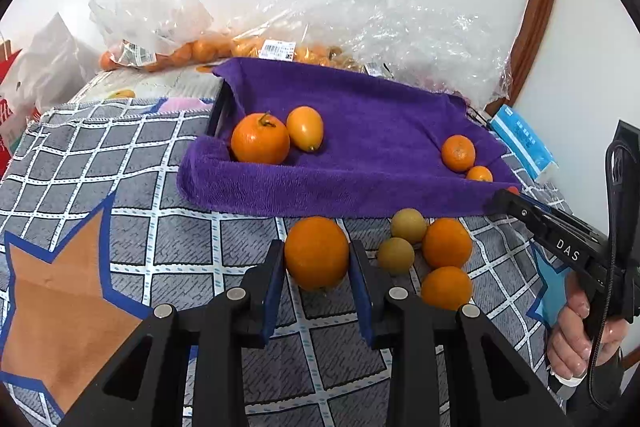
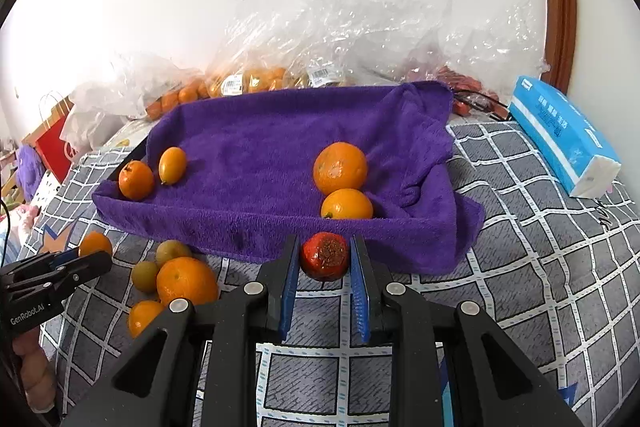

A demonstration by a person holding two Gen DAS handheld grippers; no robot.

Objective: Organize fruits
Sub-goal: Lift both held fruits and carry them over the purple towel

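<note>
A tray lined with a purple towel (image 1: pixel 360 131) (image 2: pixel 260 147) holds several orange fruits: an orange (image 1: pixel 260 143) and an oval yellow fruit (image 1: pixel 305 128) at its left, two more (image 2: pixel 340 167) (image 2: pixel 346 205) at its right. My left gripper (image 1: pixel 317 259) is shut on a large orange (image 1: pixel 316 253) just in front of the tray. My right gripper (image 2: pixel 324 259) is shut on a small red fruit (image 2: pixel 324 255) with a rough brown patch, at the tray's front edge. Loose oranges (image 1: pixel 447 242) and two greenish fruits (image 1: pixel 408 225) lie on the cloth between the grippers.
A grey checked cloth (image 2: pixel 540 247) covers the surface. Clear plastic bags (image 1: pixel 288 47) of oranges lie behind the tray against the wall. A blue tissue pack (image 2: pixel 560 139) lies to the right. A red paper bag (image 2: pixel 52 143) stands at far left.
</note>
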